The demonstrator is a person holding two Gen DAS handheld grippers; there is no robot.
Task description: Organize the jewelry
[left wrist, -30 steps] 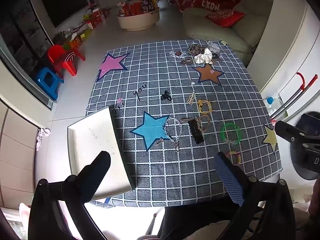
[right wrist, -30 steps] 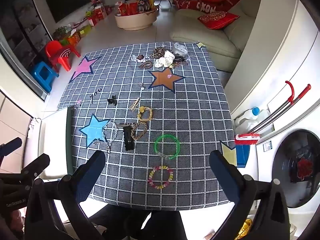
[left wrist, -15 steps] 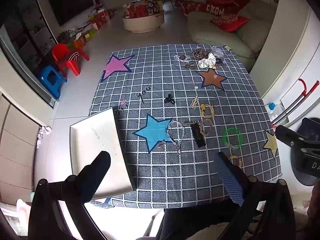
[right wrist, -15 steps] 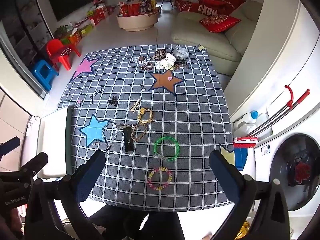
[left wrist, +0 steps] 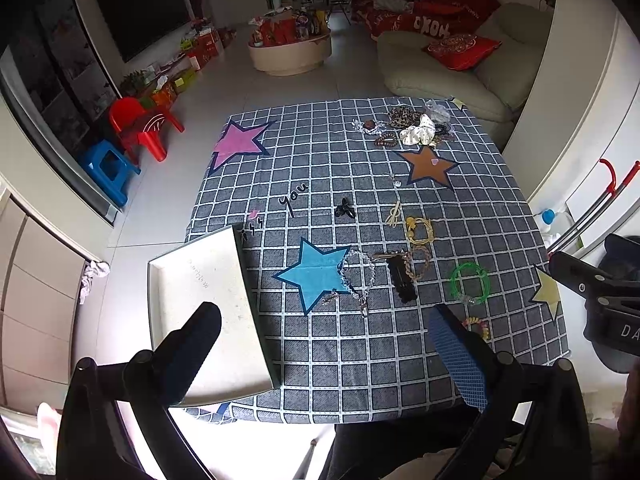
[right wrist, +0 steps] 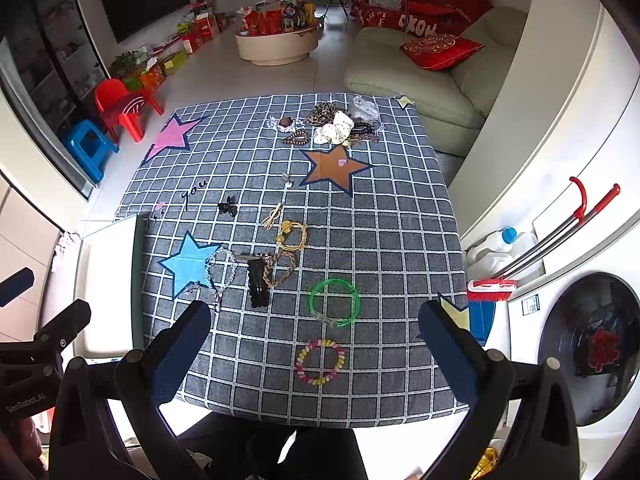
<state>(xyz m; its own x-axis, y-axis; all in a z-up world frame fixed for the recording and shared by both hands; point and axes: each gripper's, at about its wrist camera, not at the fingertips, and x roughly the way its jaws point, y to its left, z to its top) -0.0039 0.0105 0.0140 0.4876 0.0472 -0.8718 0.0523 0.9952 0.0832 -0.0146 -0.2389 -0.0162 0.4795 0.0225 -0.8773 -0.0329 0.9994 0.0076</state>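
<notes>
Jewelry lies scattered on a grey checked cloth [right wrist: 380,240] with coloured stars. A green bangle [right wrist: 334,302], a pastel bead bracelet [right wrist: 320,361], a black hair clip [right wrist: 258,284], a braided bracelet [right wrist: 282,267], a gold bracelet [right wrist: 293,235] and a clear bead chain [right wrist: 220,272] lie near the front. A pile of scrunchies and beads [right wrist: 334,126] lies at the far side. A white tray [left wrist: 200,300] stands at the cloth's left edge. My left gripper [left wrist: 324,332] is open above the tray and cloth. My right gripper [right wrist: 314,332] is open above the bead bracelet. Both are empty.
A small black bow clip [right wrist: 228,206] and a pale clip [right wrist: 273,216] lie mid-cloth. A sofa [right wrist: 420,80] stands beyond the table, a washing machine [right wrist: 588,344] and a red mop [right wrist: 548,236] to the right, children's chairs [right wrist: 120,108] to the left.
Both grippers have risen and pulled back a little, so the cloth looks smaller and lower. Both stay open. Nothing on the cloth has moved.
</notes>
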